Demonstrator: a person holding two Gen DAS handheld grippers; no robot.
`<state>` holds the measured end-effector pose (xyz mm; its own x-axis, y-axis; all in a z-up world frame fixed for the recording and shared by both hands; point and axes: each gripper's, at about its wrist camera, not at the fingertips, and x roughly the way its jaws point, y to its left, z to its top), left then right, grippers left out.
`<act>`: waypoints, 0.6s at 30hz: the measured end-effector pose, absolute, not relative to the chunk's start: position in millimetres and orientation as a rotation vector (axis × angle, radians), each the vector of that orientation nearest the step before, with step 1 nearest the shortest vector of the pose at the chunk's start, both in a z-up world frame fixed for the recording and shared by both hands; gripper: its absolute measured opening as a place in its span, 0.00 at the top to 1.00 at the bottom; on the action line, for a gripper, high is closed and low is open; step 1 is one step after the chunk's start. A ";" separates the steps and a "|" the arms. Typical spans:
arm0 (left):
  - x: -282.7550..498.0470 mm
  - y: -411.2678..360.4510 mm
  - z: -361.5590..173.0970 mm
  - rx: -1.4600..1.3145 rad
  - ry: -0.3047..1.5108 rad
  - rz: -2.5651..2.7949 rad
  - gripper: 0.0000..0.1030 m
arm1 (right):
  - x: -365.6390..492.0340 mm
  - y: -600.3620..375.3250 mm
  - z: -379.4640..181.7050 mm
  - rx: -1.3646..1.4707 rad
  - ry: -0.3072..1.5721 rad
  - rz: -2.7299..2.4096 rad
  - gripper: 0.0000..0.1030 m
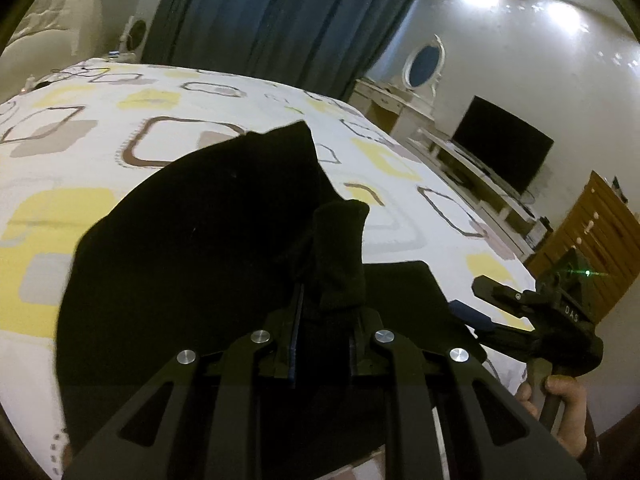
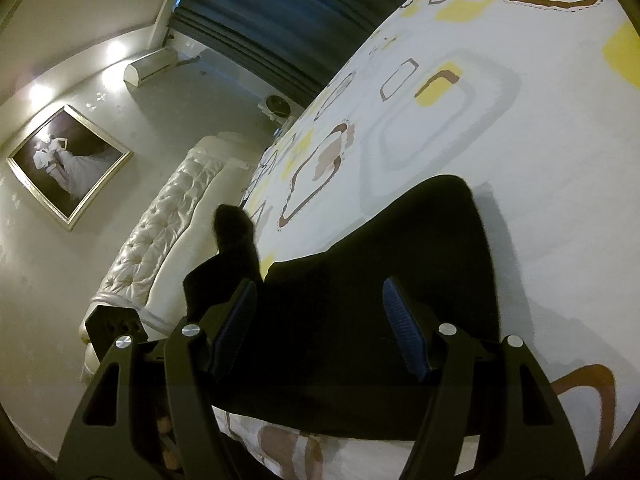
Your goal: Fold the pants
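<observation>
The black pants lie on the patterned bed sheet, partly folded. My left gripper is shut on a raised fold of the black pants, which sticks up between its fingers. My right gripper is open, its blue-padded fingers spread over the black pants without pinching cloth. The right gripper also shows in the left wrist view at the lower right, held in a hand beside the pants' edge. The left gripper with its lifted cloth shows in the right wrist view.
The bed sheet spreads far beyond the pants. A padded headboard stands at one end. A TV on a white cabinet, a wooden dresser and dark curtains line the room.
</observation>
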<state>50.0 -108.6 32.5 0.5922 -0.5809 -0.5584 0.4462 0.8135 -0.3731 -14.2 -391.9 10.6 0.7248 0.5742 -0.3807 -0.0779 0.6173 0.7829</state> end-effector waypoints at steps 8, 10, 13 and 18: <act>44.9 -153.7 30.2 -0.144 0.727 -0.652 0.83 | -24.9 -413.6 6.6 0.850 0.648 0.378 0.36; 41.0 -164.4 29.7 -0.131 0.731 -0.674 0.83 | -27.3 -418.8 5.0 0.858 0.641 0.371 0.36; 35.7 -180.4 29.5 -0.112 0.737 -0.707 0.83 | -33.5 -427.3 2.5 0.872 0.631 0.356 0.36; 29.2 -211.2 25.9 -0.056 0.731 -0.750 0.83 | -43.5 -439.4 0.4 0.879 0.621 0.336 0.36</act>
<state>29.2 -211.2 25.9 0.4998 -0.6383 -0.5854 0.6011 0.7423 -0.2962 -43.5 -439.4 0.4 0.7764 0.5140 -0.3647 -0.0237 0.6020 0.7981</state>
